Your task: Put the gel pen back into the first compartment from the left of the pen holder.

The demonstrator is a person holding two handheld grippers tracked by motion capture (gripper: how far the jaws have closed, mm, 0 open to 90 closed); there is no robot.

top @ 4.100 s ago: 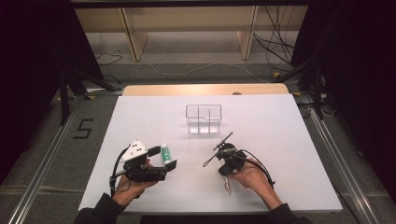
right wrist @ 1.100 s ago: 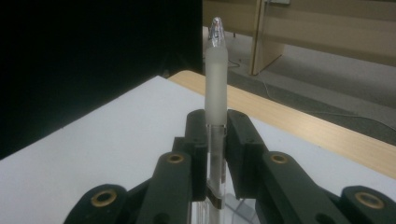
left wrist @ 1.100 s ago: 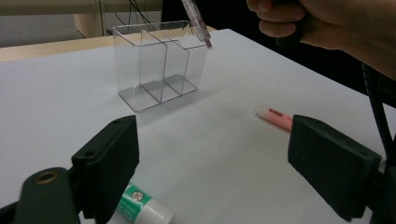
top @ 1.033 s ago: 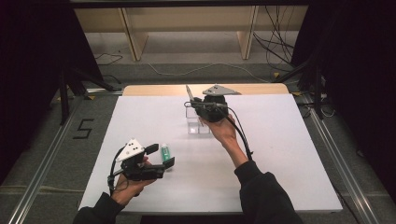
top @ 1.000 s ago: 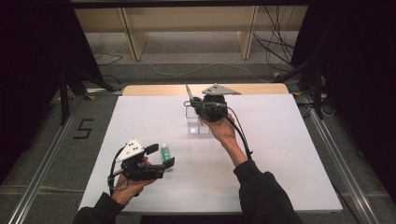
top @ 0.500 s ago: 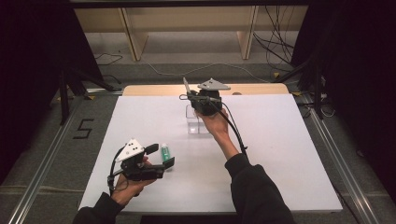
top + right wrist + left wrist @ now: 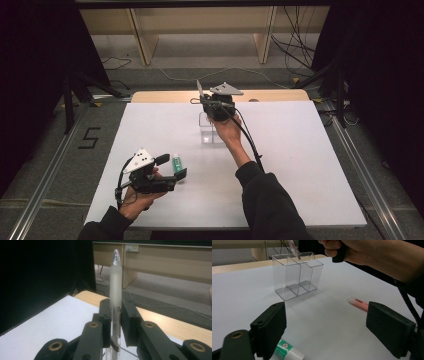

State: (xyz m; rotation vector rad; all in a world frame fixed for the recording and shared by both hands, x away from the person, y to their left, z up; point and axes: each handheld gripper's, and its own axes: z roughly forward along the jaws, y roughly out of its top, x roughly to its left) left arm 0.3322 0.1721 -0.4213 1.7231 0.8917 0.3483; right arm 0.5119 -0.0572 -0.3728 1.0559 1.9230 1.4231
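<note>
Pen: I have a slim pen [image 7: 115,285] with a clear barrel and frosted grip pinched upright in my right gripper [image 7: 115,322], tip pointing down at the clear organizer [image 7: 211,131] at the far middle of the table [image 7: 300,165].
Pen handling: I judge it light, stiff and smooth, so it may slide or swing between the pads; the hold sits low on the barrel, near the pocket clip, and most of the length stands above the jaws.
Right jaws: pressed onto the pen barrel from both sides.
Right hand pose: my arm is stretched far across the table, hand above the organizer, gripper raised over its rim; in the left gripper view the pen's lower end [image 7: 294,248] seems just inside the top of one compartment.
Left jaws: spread wide, nothing between them.
Left hand pose: my left gripper [image 7: 172,167] rests low at the near left, aimed towards the organizer.
Waiting items: a green-labelled tube [image 7: 176,162] lies just beside the left jaws; a pink marker [image 7: 359,303] lies on the sheet to the right.
</note>
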